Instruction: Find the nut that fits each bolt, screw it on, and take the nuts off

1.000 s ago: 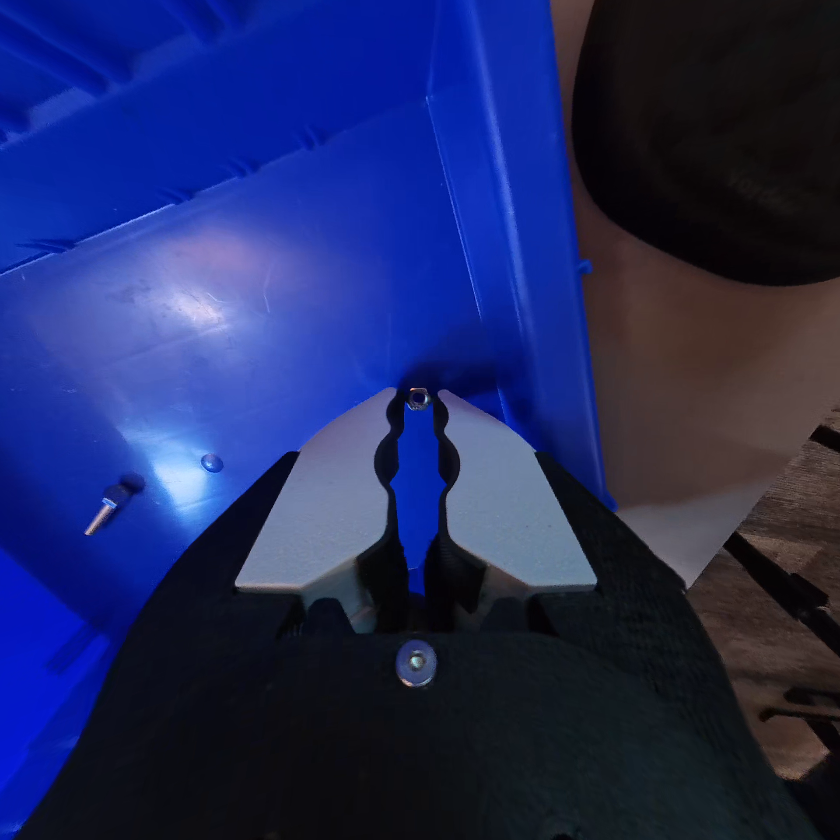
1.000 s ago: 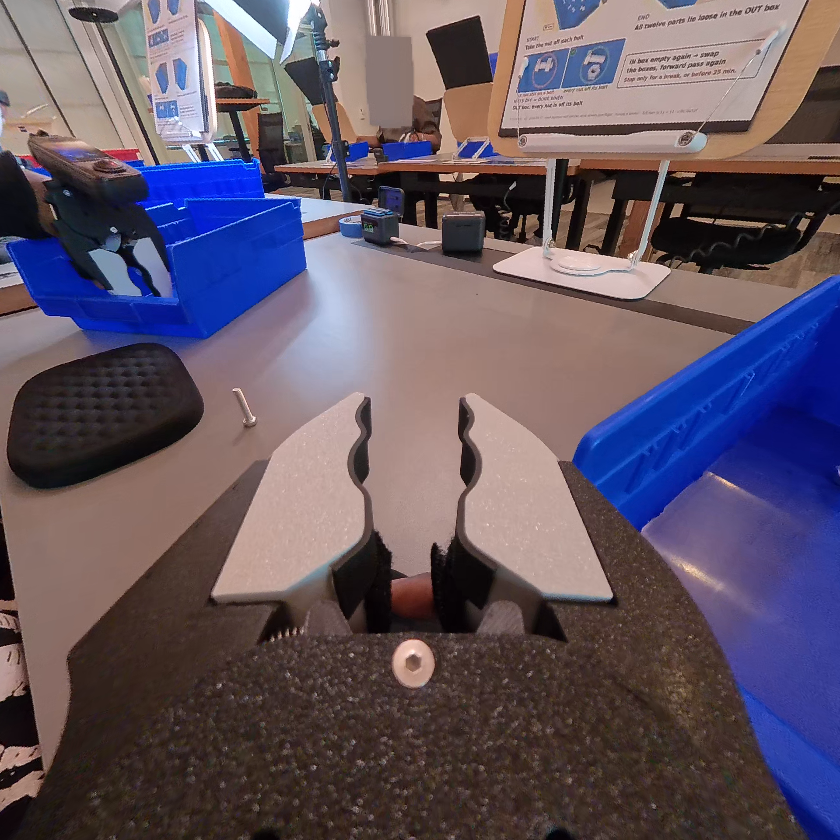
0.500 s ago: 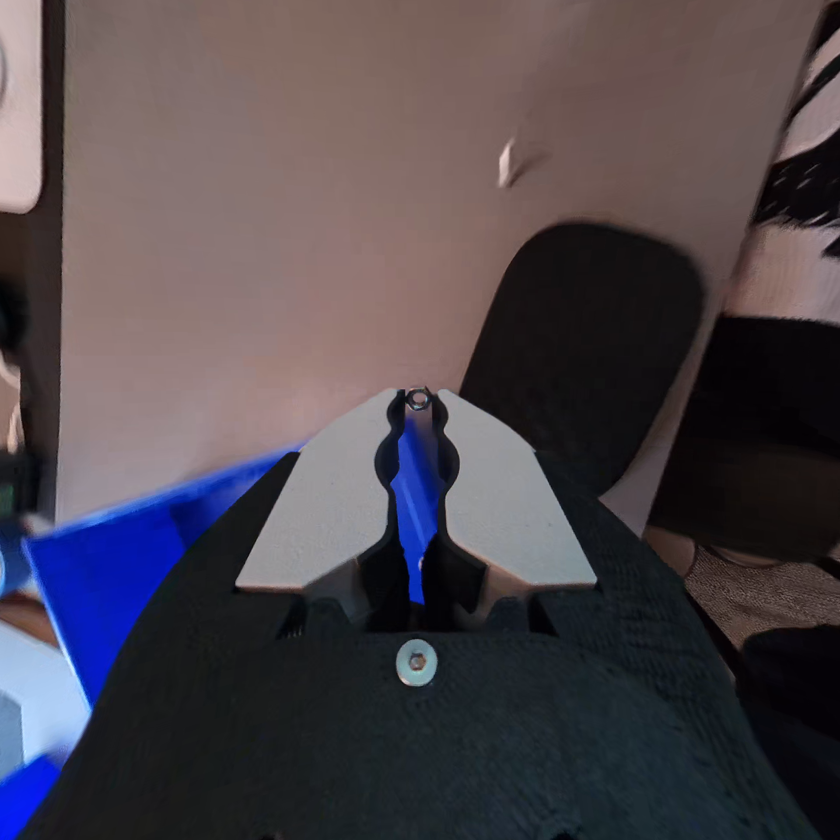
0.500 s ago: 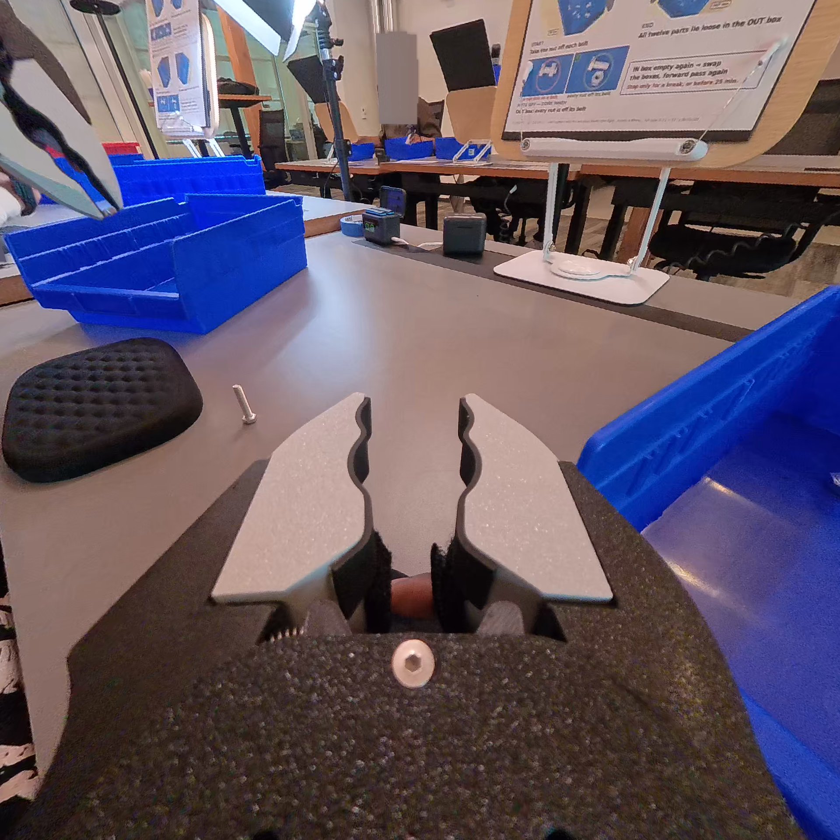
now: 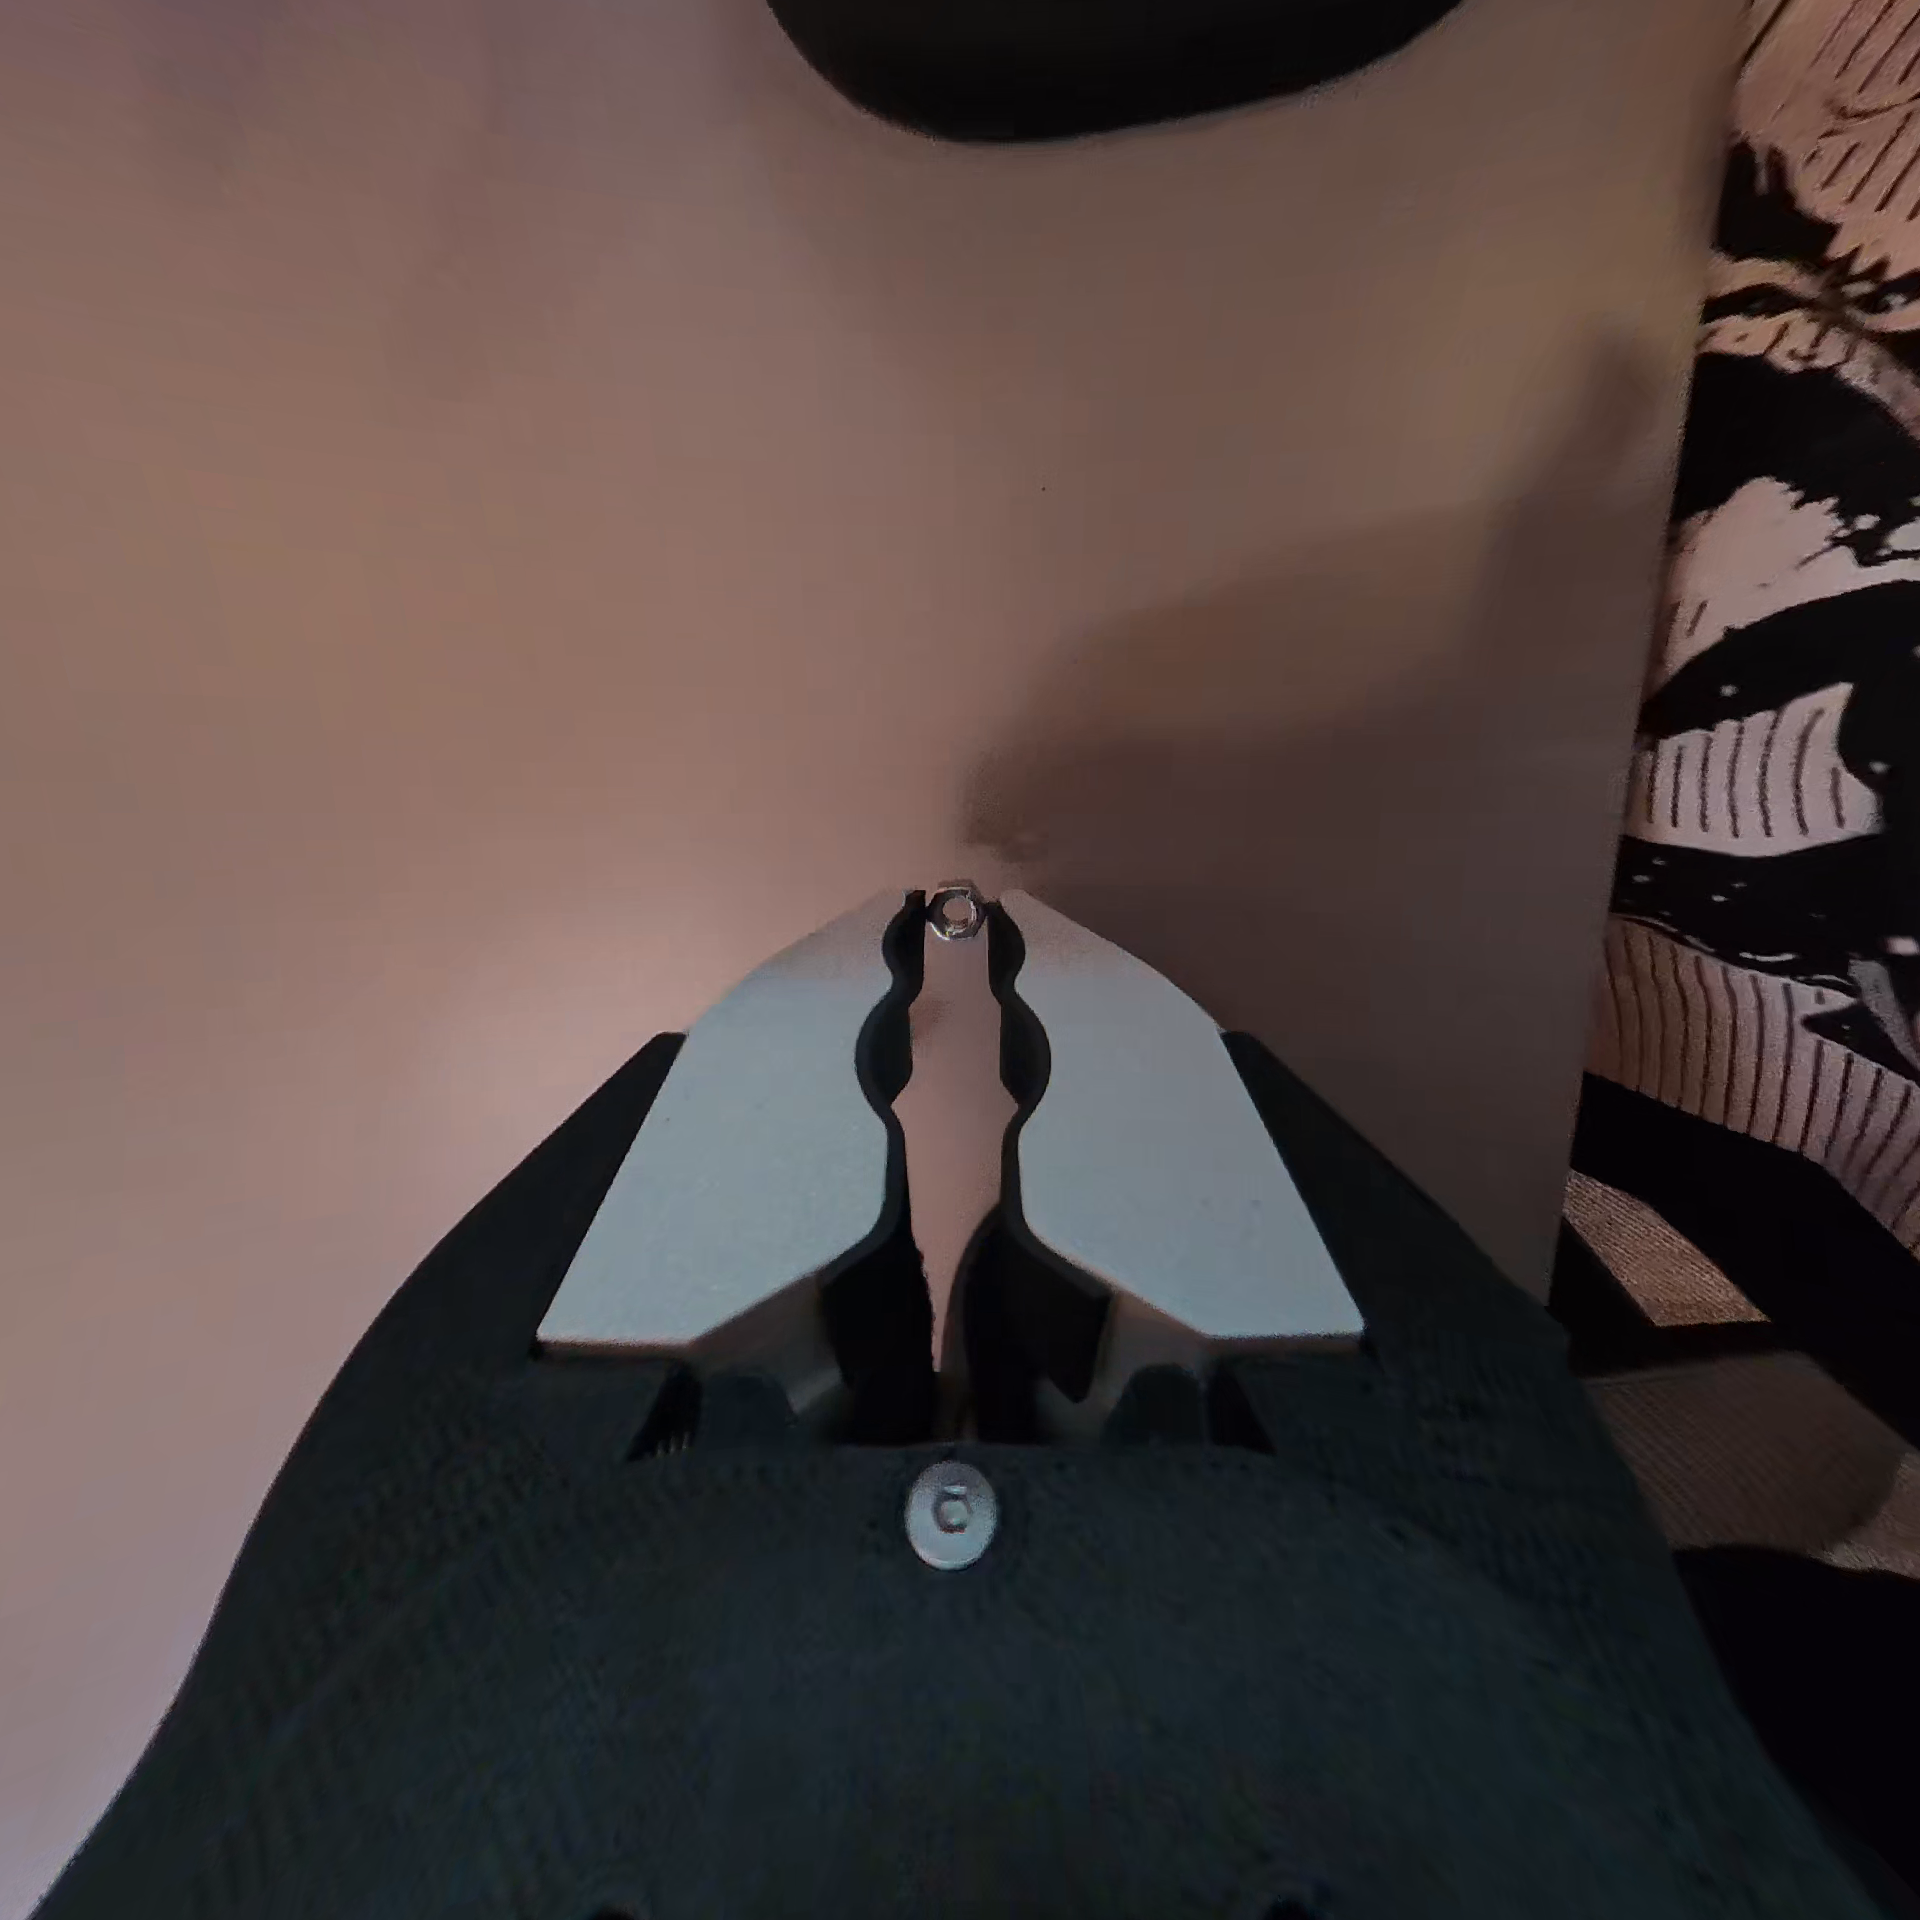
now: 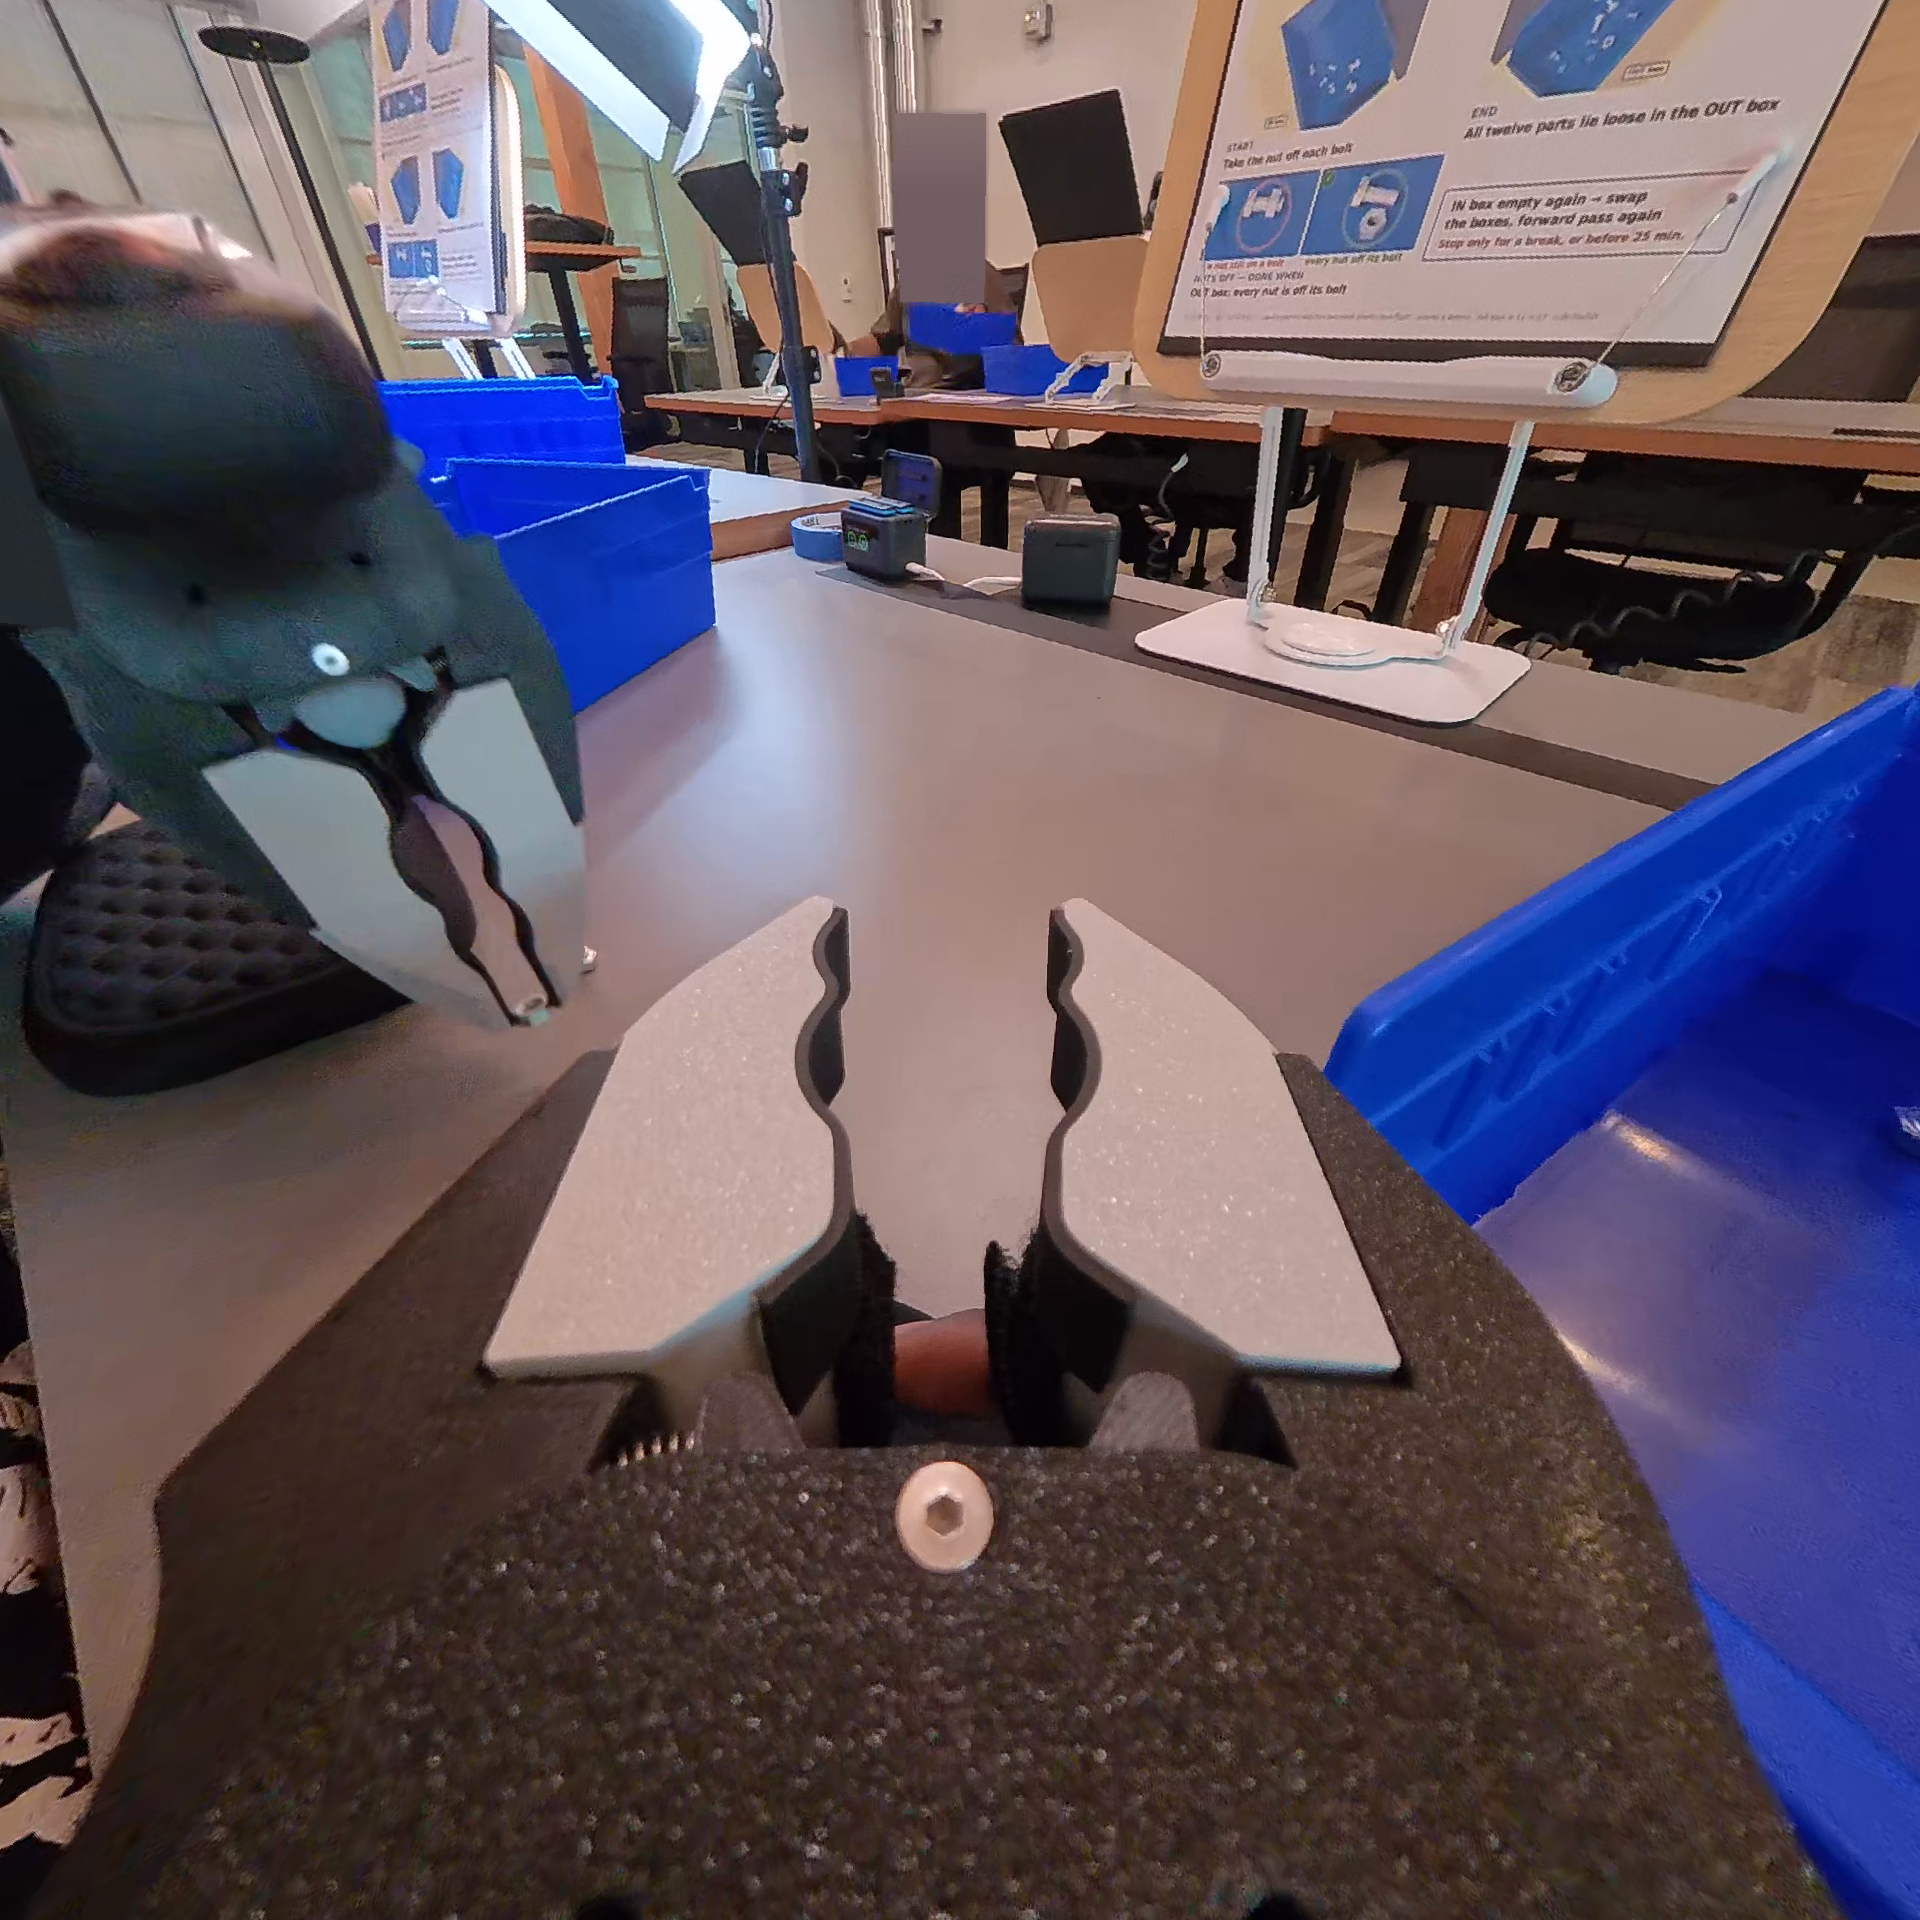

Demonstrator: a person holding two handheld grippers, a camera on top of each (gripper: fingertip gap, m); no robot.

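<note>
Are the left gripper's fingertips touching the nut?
Touching. In the left wrist view, the nut sits pinched between both fingertips of the left gripper, with no gap visible.

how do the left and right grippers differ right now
The left gripper is pinched on a small silver nut at its tips; the right gripper stands open and empty. The left tilts down toward the grey table; the right lies nearly level. Both have grey fingers with wavy black pads.

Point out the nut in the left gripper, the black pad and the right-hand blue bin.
nut point(image 5: 957, 916), left wrist view, its hexagonal face
black pad point(image 6: 156, 966), right wrist view, dimpled top
blue bin point(image 6: 1621, 935), right wrist view, near wall
</note>
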